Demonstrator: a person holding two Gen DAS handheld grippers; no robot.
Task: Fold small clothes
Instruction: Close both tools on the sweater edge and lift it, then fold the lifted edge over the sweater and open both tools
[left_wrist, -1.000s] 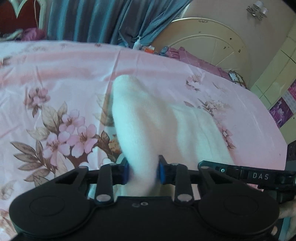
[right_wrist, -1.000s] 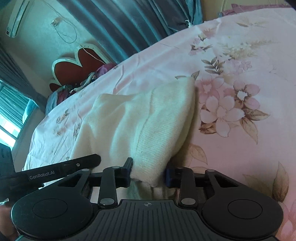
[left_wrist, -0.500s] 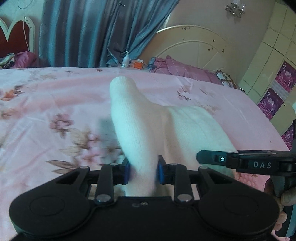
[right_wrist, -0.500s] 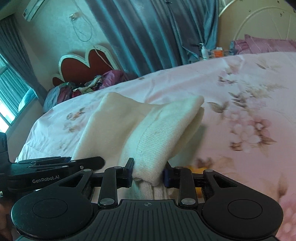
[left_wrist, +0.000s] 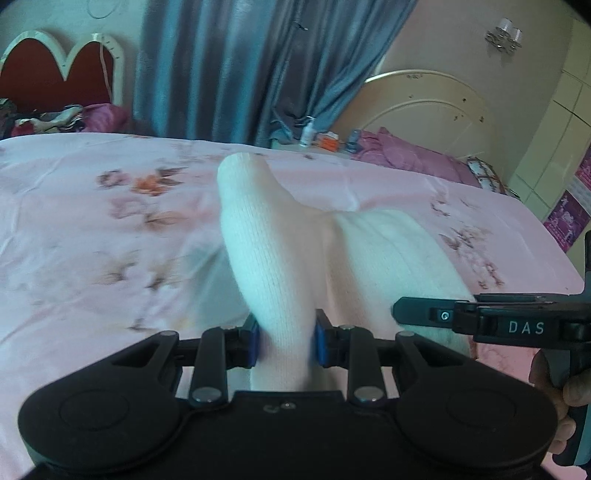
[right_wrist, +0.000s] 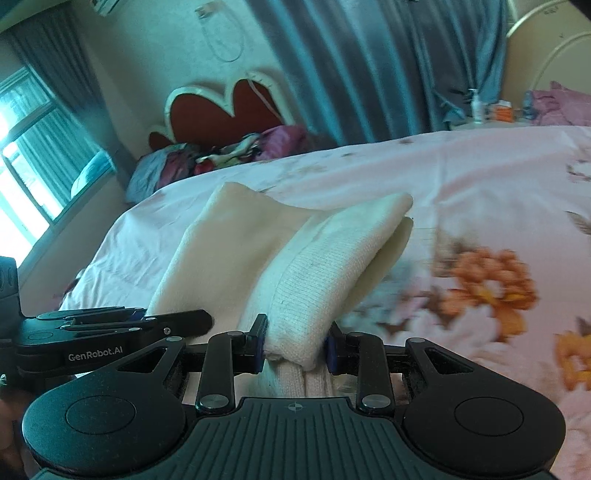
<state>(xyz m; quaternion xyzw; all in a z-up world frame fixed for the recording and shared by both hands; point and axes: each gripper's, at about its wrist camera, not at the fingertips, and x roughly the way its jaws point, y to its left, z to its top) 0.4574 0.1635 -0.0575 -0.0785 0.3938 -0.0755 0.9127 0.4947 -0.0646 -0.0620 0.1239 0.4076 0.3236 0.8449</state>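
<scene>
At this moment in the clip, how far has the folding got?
Mid-fold. The cream knit garment is already gripped at two spots: the left gripper and right gripper are each shut on an edge, holding it above the pink floral bedsheet. Left: lay it down in a neat fold and release.

The cream garment is matt ribbed knit, the floral bedsheet smooth cloth, each tool matt black plastic.

A pink floral bedspread is covering the bed, blue-grey curtains are hanging behind it, and daylight is streaming through a window beside a red, heart-shaped headboard.
</scene>
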